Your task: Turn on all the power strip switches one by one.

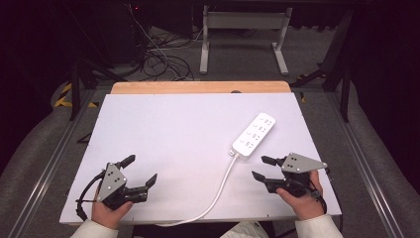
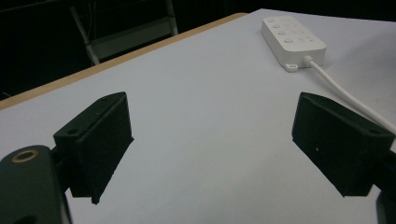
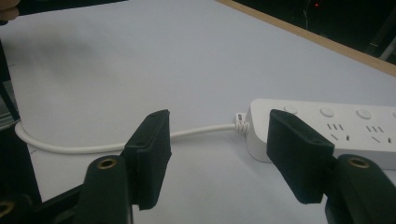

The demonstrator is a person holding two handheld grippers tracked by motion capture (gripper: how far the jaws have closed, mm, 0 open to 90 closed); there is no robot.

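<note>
A white power strip (image 1: 254, 134) lies at an angle on the right half of the white table (image 1: 173, 134), its white cord (image 1: 218, 191) curving down to the near edge. My left gripper (image 1: 139, 170) rests at the near left, open, nothing between its jaws; ahead of it the power strip (image 2: 292, 39) and cord (image 2: 348, 95) lie to the far right. My right gripper (image 1: 261, 167) sits at the near right, open and empty, just below the strip's cord end. Between its jaws I see the power strip (image 3: 327, 128) and the cord (image 3: 93, 147).
A wooden edge (image 1: 200, 88) runs along the table's far side. Beyond it stand a grey metal frame (image 1: 242, 34) and tangled cables (image 1: 158, 59) on the floor. Metal rails (image 1: 369, 168) flank the table on both sides.
</note>
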